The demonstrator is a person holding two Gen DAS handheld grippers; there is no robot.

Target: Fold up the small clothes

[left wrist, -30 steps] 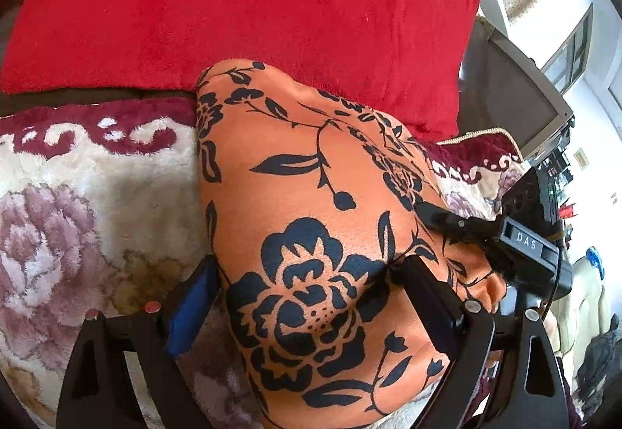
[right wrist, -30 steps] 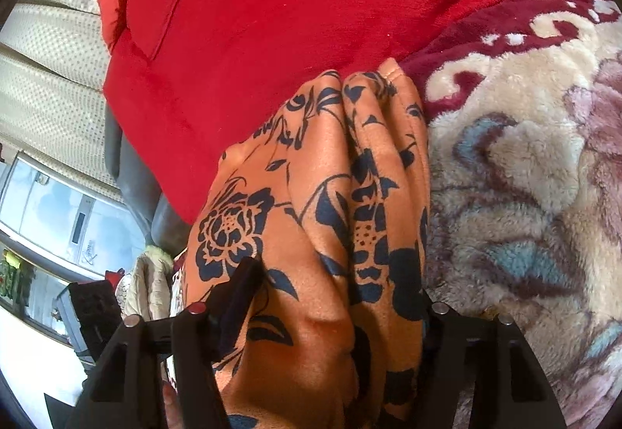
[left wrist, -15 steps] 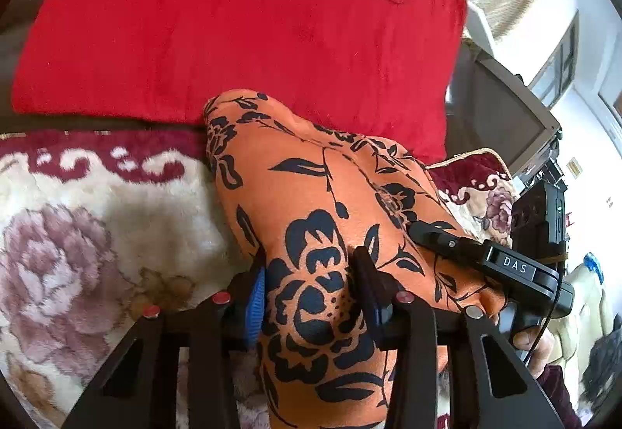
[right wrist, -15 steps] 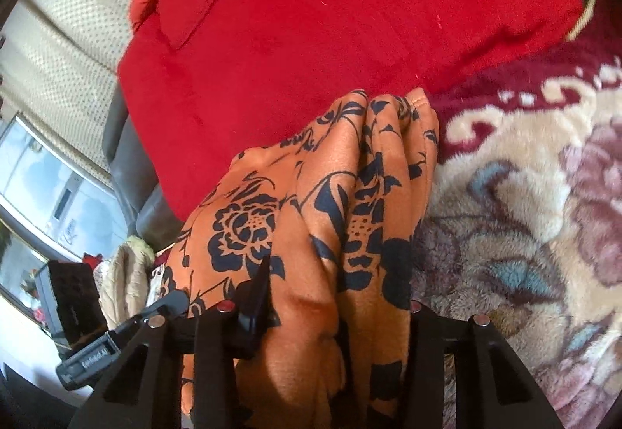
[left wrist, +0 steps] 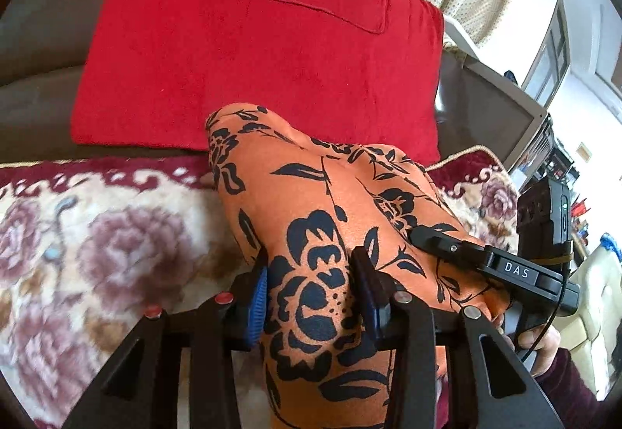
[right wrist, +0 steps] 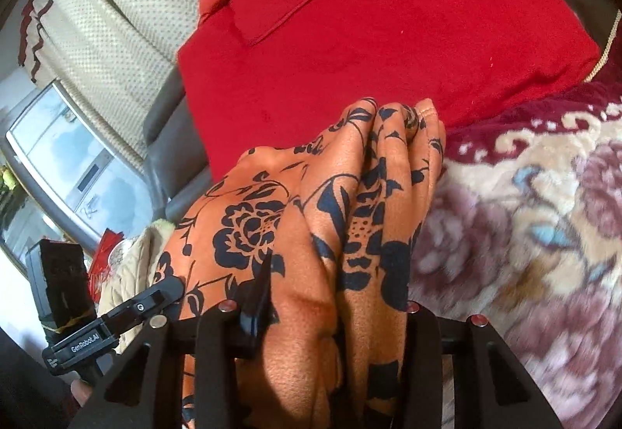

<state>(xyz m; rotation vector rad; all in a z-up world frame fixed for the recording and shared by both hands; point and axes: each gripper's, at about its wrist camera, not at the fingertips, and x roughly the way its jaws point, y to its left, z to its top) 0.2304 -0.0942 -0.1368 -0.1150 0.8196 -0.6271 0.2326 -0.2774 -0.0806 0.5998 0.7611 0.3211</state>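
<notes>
We clamp the left gripper (left wrist: 311,289) and right gripper (right wrist: 334,296) onto bunched edges of the orange floral garment (left wrist: 330,203), held just before the red cushion (left wrist: 252,40), seemingly to carry a fold across.

Soft cloths against hard matt plastic

The orange garment (left wrist: 330,203) is smooth, faintly sheened cloth printed with black flowers; the red cushion (left wrist: 264,51) looks like short-napped velvety fabric, and the floral blanket (left wrist: 116,242) is thick, fuzzy plush. The left tongs (left wrist: 311,289) and right tongs (right wrist: 334,296) are matt black plastic (small shiny metal rivets, some capped red), with a ribbed blue pad (left wrist: 259,300).
</notes>
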